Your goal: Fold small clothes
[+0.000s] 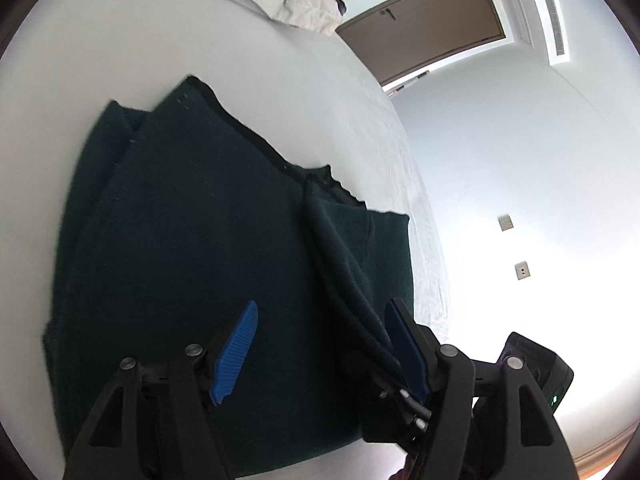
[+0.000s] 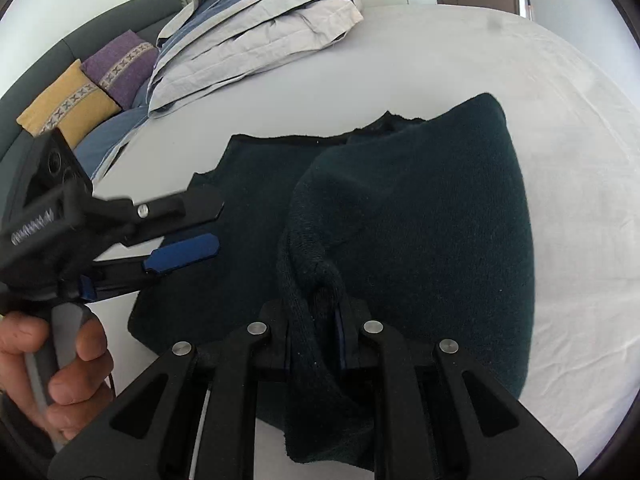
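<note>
A dark green fleece garment (image 1: 180, 220) lies spread on the white bed sheet (image 1: 280, 80). In the right wrist view one side of the garment (image 2: 420, 208) is folded over toward the middle. My right gripper (image 2: 316, 308) is shut on a bunched edge of it, and the cloth hides the pads. That raised fold (image 1: 344, 264) runs past the right-hand blue pad (image 1: 404, 344) of my left gripper (image 1: 322, 304). The left gripper stands open over the flat cloth, with nothing pressed between its pads. It also shows at the left of the right wrist view as the left gripper (image 2: 218, 226), held by a hand (image 2: 68, 368).
A folded duvet and pillows (image 2: 256, 32) lie at the head of the bed, beside a yellow cushion (image 2: 68, 104) and a purple cushion (image 2: 120, 64). The bed's edge (image 1: 424, 240) runs close to the garment's right side. Beyond it are a white wall and a brown door (image 1: 424, 24).
</note>
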Demonstrator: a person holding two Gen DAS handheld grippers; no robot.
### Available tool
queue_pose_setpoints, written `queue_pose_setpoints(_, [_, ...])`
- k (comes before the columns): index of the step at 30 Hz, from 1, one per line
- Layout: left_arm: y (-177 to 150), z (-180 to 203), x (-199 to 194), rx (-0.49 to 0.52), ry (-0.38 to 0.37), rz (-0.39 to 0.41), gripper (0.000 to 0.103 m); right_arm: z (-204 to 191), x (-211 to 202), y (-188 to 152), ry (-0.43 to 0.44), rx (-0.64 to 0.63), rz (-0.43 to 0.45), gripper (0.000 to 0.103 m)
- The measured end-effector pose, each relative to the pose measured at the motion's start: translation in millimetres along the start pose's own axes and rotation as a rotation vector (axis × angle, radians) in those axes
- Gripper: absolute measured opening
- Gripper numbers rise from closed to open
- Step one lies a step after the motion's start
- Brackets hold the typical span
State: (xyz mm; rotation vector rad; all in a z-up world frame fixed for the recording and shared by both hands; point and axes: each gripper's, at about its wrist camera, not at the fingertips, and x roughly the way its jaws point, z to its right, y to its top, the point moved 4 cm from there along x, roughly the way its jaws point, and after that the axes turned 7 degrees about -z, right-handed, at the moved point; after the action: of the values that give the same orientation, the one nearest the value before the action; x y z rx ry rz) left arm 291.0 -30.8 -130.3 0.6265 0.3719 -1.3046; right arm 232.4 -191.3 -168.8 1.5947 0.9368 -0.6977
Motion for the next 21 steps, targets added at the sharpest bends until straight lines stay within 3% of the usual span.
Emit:
queue_pose_setpoints(7, [12.3,25.5,55.9,-0.012,-0.003,-0.149,0.068,2.0,2.9,-15.4,-0.009,-0.076,0.003,0.019])
queue_pose_setpoints(8, [15.2,28.0,63.7,-0.01,0.006,-0.168,0.065,-0.2,3.8,-18.3,-0.008,-0.088,0.003,0.022])
queue_pose_setpoints(9, [17.3,29.7,68.6,-0.006,0.018,-0.181,0.055,-1.6,2.4,-21.9,-0.004,-0.101,0.001,0.024])
queue_pose_setpoints(12, [19.9,33.6,79.2,0.028,0.086,-0.203,0.028,-5.3,-11.4,-42.8,0.015,-0.158,0.002,0.047])
queue_pose_setpoints(13, [20.3,34.4,81.0,0.032,0.09,-0.206,0.024,-5.4,-18.4,-50.8,0.006,-0.176,0.013,0.051])
queue_pose_setpoints(16, [20.7,28.5,83.9,0.004,0.063,-0.202,0.017,-0.9,-34.4,-74.1,0.0,-0.19,0.031,0.051])
queue_pose_setpoints(21, [21.8,32.1,71.0,0.052,0.075,-0.188,0.013,28.9,-70.5,-101.3,0.033,-0.073,0.109,0.051])
